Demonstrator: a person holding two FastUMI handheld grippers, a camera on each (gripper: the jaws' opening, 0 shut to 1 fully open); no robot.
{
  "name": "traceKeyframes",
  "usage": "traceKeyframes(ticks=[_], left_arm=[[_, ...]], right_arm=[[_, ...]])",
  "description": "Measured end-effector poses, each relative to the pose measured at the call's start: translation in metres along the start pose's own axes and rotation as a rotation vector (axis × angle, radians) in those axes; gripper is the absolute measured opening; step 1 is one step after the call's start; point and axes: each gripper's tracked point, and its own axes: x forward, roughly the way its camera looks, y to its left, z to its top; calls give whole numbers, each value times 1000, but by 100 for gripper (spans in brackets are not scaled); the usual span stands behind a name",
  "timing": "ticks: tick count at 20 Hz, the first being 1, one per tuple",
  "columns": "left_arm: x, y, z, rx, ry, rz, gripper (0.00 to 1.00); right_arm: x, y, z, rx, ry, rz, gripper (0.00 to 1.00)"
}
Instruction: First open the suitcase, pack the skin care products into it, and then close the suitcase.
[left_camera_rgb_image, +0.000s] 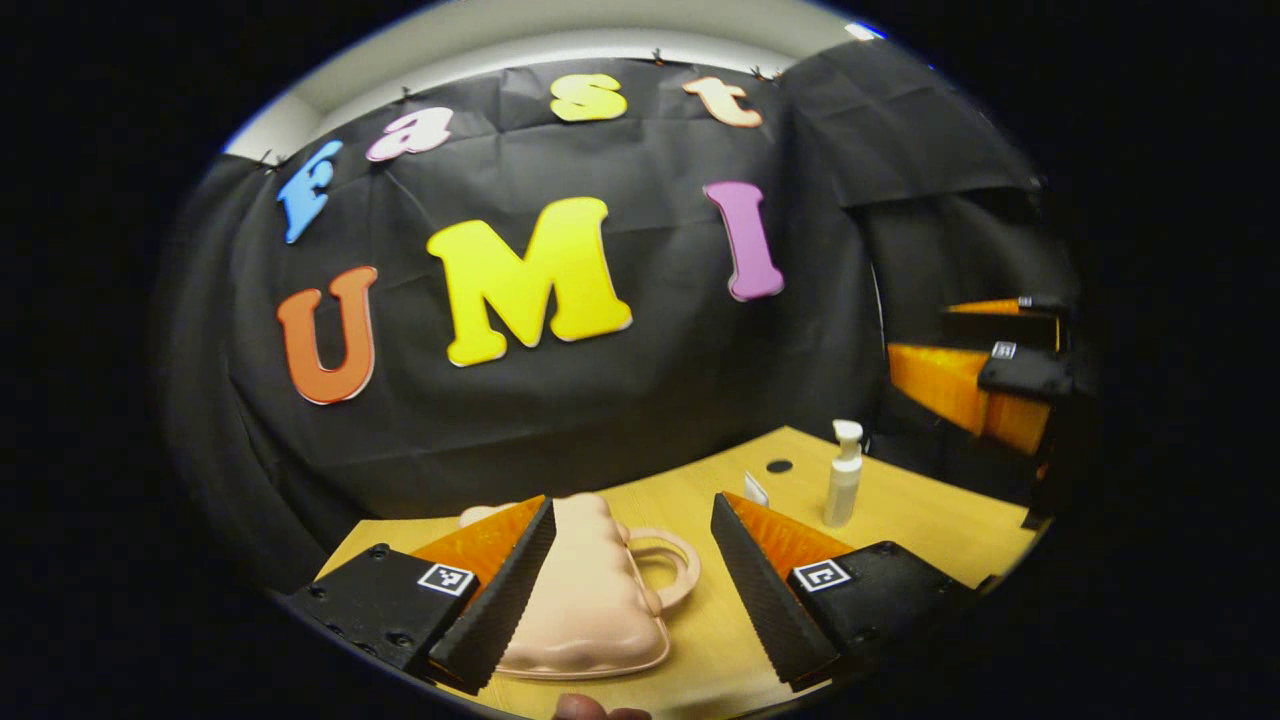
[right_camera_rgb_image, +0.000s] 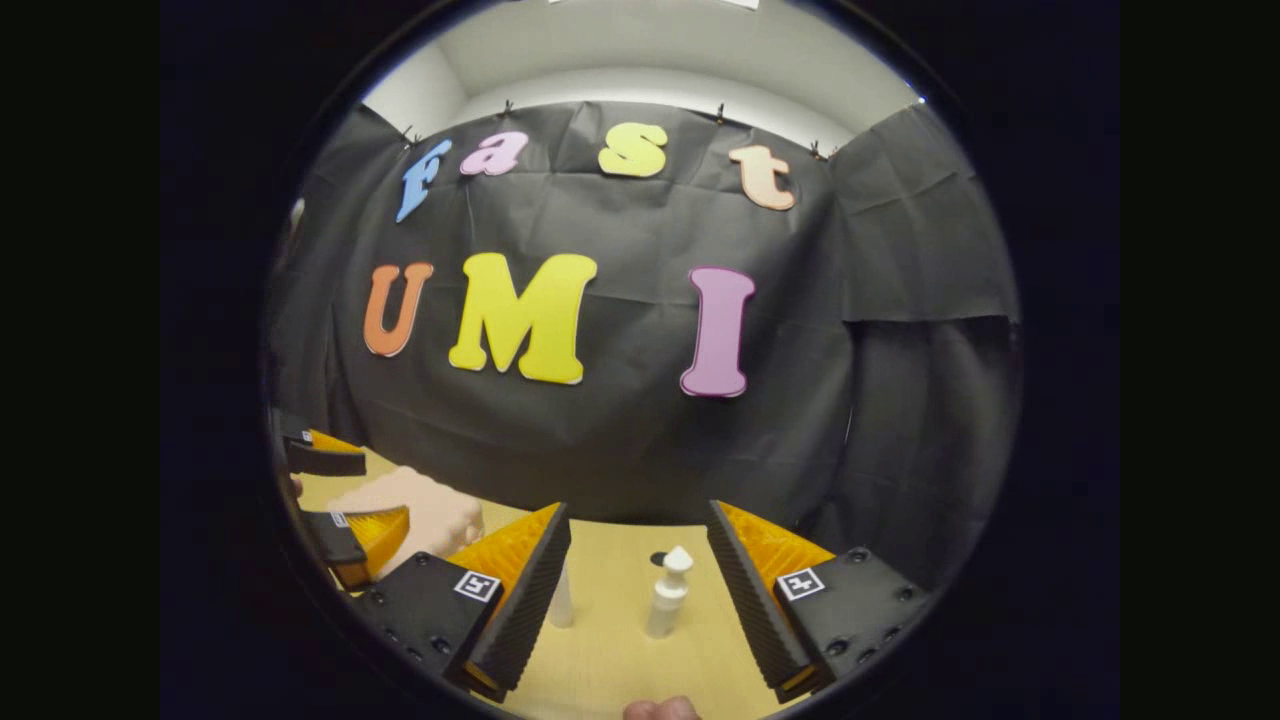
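Suitcase (left_camera_rgb_image: 590, 600) lay shut on counter (left_camera_rgb_image: 930, 520), dead ahead between left gripper (left_camera_rgb_image: 632, 590) wide fingers, handle rightward; right gripper (right_camera_rgb_image: 640, 590), fingers wide, faced pump bottle (right_camera_rgb_image: 668, 592).

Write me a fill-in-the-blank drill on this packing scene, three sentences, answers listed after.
1. The pink suitcase lies on the wooden table with its lid ____.
2. The white pump bottle stands ____ on the table.
3. The right tongs are ____, with the pump bottle seen ahead between the fingers, while the left tongs point at the suitcase.

Missing words: shut; upright; open
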Motion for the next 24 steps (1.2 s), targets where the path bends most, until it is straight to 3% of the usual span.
traceKeyframes(ticks=[5, 10, 18, 20, 22, 24], left_arm=[[43, -23, -55, 285, 155, -55, 97], [69, -39, -107, 501, 341, -85, 85], [92, -41, -143, 583, 488, -111, 68], [96, -40, -146, 607, 509, -112, 57], [97, -39, -147, 627, 542, -125, 32], [96, -41, -144, 618, 550, -138, 31]], right_arm=[[6, -42, -14, -7, 22, -36, 81], [11, -89, -30, 2, 45, -98, 81], [13, -123, -58, 11, 100, -139, 82], [11, -123, -53, 14, 88, -139, 81], [10, -123, -53, 14, 84, -142, 81], [7, -123, -55, 16, 89, -150, 81]])
